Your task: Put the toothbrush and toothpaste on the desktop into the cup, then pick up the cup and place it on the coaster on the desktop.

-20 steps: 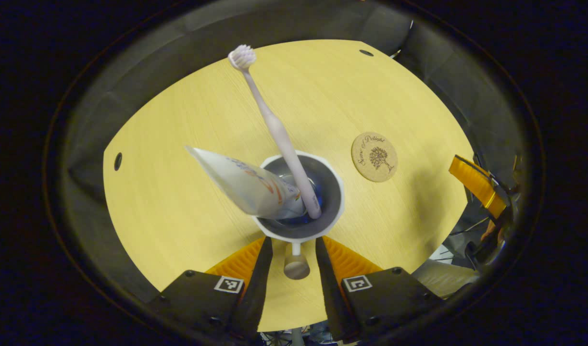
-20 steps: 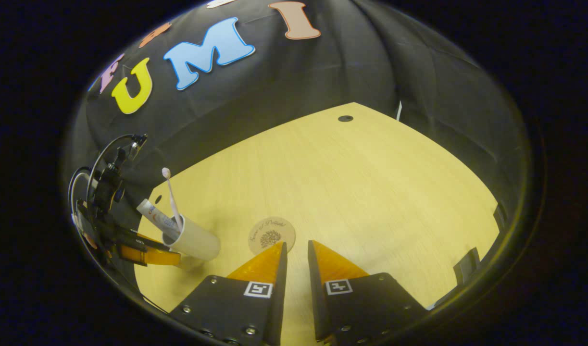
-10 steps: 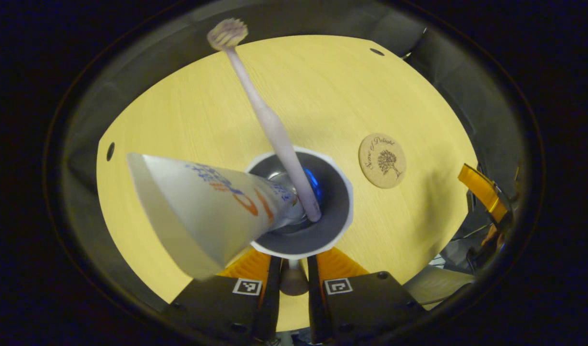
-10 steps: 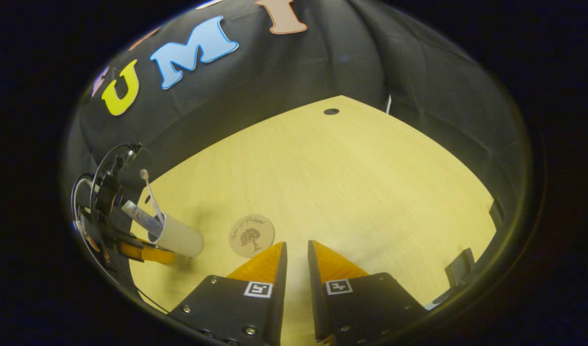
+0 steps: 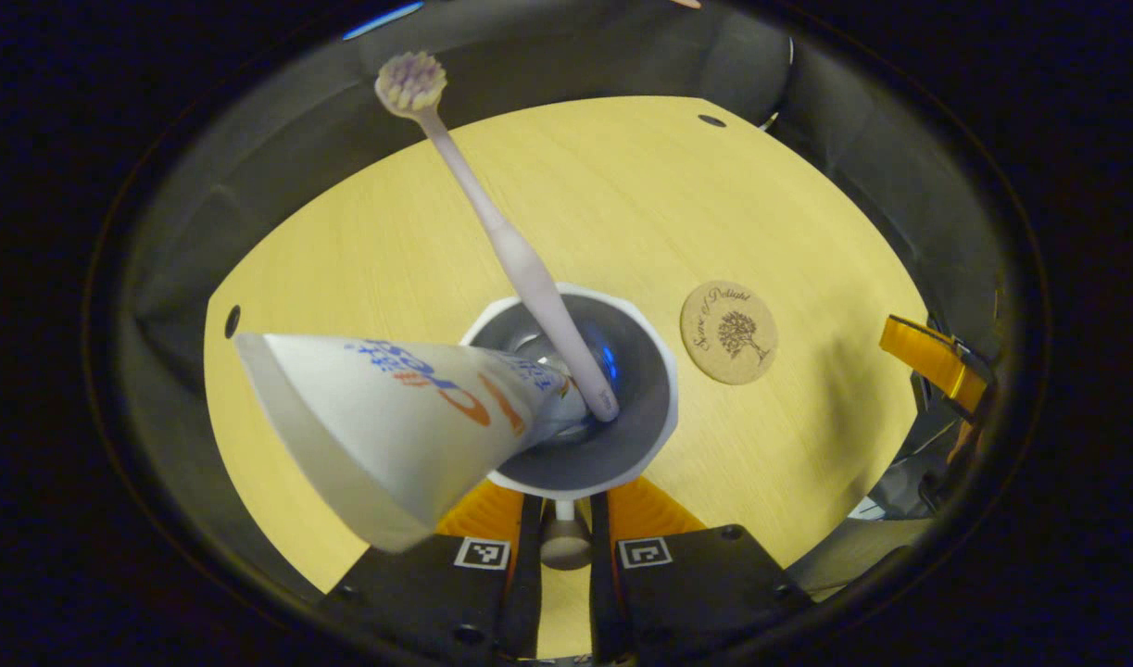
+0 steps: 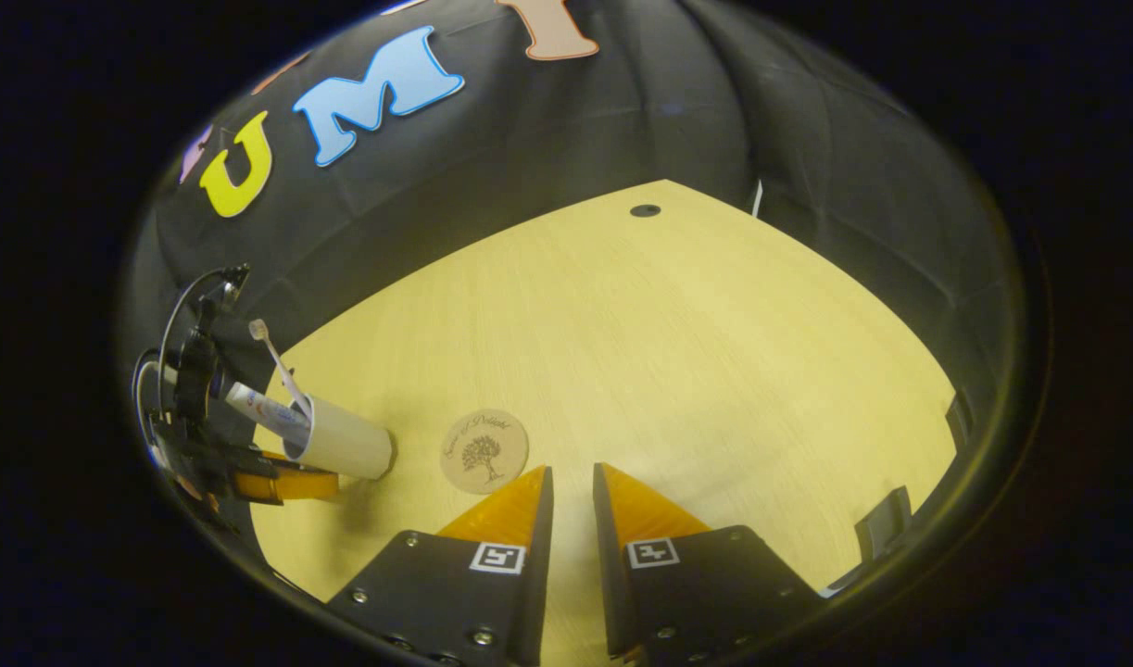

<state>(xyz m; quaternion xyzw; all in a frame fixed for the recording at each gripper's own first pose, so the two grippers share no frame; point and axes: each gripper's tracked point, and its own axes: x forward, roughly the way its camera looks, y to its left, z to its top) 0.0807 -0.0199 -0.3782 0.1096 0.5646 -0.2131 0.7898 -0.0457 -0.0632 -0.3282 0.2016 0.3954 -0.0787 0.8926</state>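
A white cup point(image 5: 660, 389) holds a lilac toothbrush point(image 5: 520, 264) and a white toothpaste tube point(image 5: 390, 417), both leaning out to the left. My left gripper point(image 5: 564, 505) is shut on the cup's small handle point(image 5: 564, 542), right under the rim. The round cork coaster point(image 5: 729, 332) lies on the table to the right of the cup. In the right gripper view the cup point(image 6: 348, 449) stands left of the coaster point(image 6: 484, 451), held by the left gripper point(image 6: 283, 484). My right gripper point(image 6: 572, 472) hangs just in front of the coaster, shut with nothing between its fingers.
The pale wooden table point(image 5: 622, 204) has cable holes at the far right point(image 5: 711, 120) and at the left point(image 5: 232, 321). Black cloth walls close in behind it. An orange finger of the right gripper point(image 5: 932, 357) shows off the table's right edge.
The left fingers have shut on the cup's handle and the cup has come closer to the camera. In the right gripper view the cup and coaster have shifted slightly left.
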